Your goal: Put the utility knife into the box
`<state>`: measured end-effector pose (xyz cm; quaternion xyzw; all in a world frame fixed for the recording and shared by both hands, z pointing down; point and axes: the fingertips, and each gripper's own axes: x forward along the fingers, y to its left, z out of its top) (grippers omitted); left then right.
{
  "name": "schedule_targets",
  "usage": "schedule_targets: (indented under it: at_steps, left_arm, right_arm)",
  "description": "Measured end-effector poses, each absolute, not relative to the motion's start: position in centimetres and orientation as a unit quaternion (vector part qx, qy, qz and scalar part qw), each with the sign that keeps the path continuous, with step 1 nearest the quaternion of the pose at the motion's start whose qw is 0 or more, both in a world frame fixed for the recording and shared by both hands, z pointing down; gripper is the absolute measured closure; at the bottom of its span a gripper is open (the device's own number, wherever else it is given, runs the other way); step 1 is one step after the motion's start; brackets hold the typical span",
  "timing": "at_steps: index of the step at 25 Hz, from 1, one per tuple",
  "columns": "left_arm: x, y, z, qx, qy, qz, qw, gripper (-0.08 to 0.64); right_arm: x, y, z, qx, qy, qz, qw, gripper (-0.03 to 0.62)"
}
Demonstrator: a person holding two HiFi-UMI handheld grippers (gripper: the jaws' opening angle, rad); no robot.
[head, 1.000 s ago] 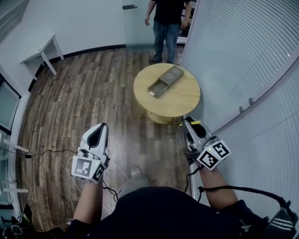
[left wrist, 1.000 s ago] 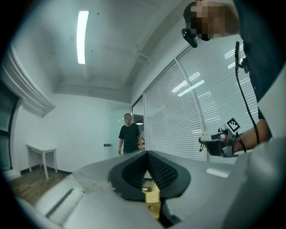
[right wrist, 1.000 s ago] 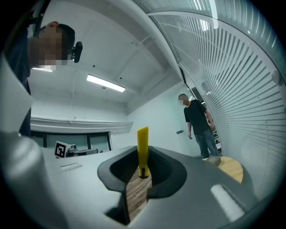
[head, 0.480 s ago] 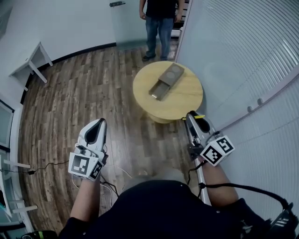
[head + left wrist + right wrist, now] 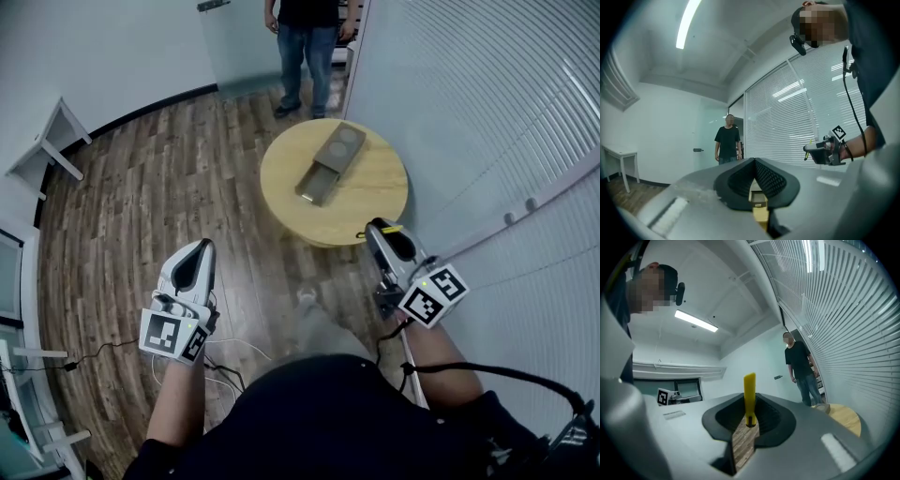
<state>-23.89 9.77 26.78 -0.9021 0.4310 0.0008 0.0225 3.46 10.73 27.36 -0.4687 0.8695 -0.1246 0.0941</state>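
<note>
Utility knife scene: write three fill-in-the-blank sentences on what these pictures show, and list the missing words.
The gripper holding the yellow utility knife is the person's ____ one.
The box lies on the round ____ table.
The left gripper holds ____.
Missing words: right; wooden; nothing.

Both forearms reach forward, grippers held level; the left gripper has jaws together, empty; the right gripper pinches the utility knife.

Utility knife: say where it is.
The utility knife is clamped in the fingers of the right gripper, at the head view's right, near the round table holding the box.
</note>
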Motion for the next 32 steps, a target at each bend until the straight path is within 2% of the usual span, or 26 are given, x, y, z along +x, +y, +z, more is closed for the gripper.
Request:
schedule_targets:
  at_steps: [6, 14, 25, 32]
  left_arm:
    - [-23.9, 5.2, 27.0, -0.903, 0.428, -0.011, 0.032, 0.558]
    - [-22.8, -6.4, 28.3, -0.904, 0.426, -0.023, 0.023, 0.558]
    - [-17.2, -22.6, 26.5, -0.908, 0.418, -0.016, 0.024, 0.558]
    - [-14.6, -25.2, 28.1, -0.915, 0.402, -0.019, 0.022, 0.558]
  right_arm:
    - [3.1, 4.7, 28.1, -0.461, 0.871, -0.134, 0.102, 0.526]
    - [4.0, -7.0, 29.7, -0.461, 0.869, -0.146, 0.103, 0.526]
    - [7.4, -21.1, 28.9, -0.453, 0.874, -0.15, 0.09, 0.526]
    - [8.3, -22.4, 30.6, -0.453, 0.874, -0.152, 0.088, 0.526]
